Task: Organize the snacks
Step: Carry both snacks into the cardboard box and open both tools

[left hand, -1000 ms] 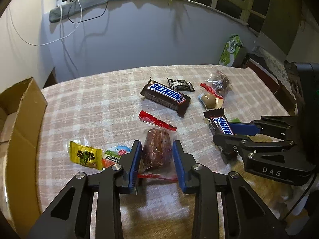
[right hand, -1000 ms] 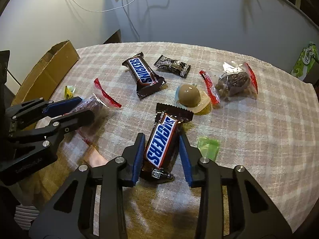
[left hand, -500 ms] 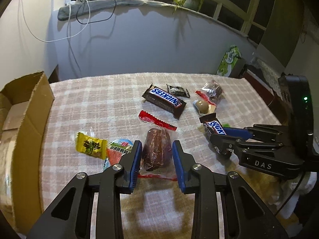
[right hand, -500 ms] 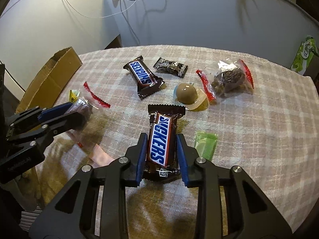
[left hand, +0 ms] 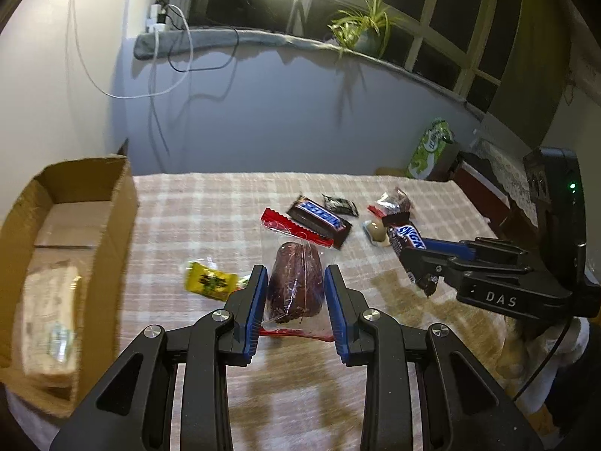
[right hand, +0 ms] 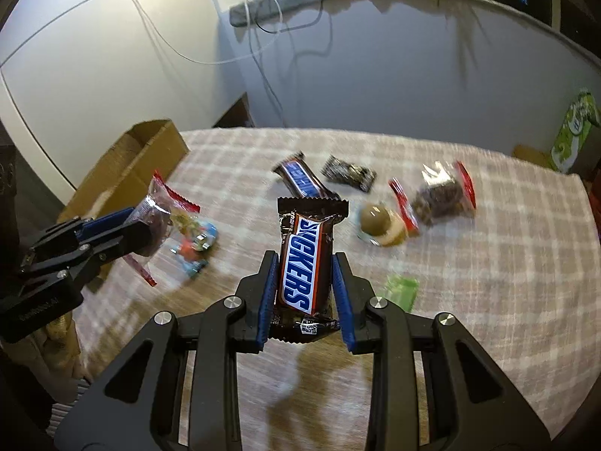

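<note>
The left gripper (left hand: 295, 297) is clamping a clear red-edged bag holding a dark brown snack (left hand: 295, 285), carrying it above the checked table (left hand: 210, 203) with the open cardboard box (left hand: 71, 233) lying to its left. The right gripper (right hand: 306, 293) is pinching a Snickers bar (right hand: 303, 259) lengthwise between its blue pads, holding it clear of the cloth. Remaining on the table are a second Snickers bar (right hand: 300, 180), a small dark packet (right hand: 349, 173) just beside it, a round brown sweet (right hand: 379, 221), a red-edged bag of dark pieces (right hand: 439, 195), a green sachet (right hand: 400, 291), a yellow packet (left hand: 210, 282) and a blue and orange wrapper (right hand: 195, 244). A pale packet (left hand: 49, 323) is sitting inside the box.
</note>
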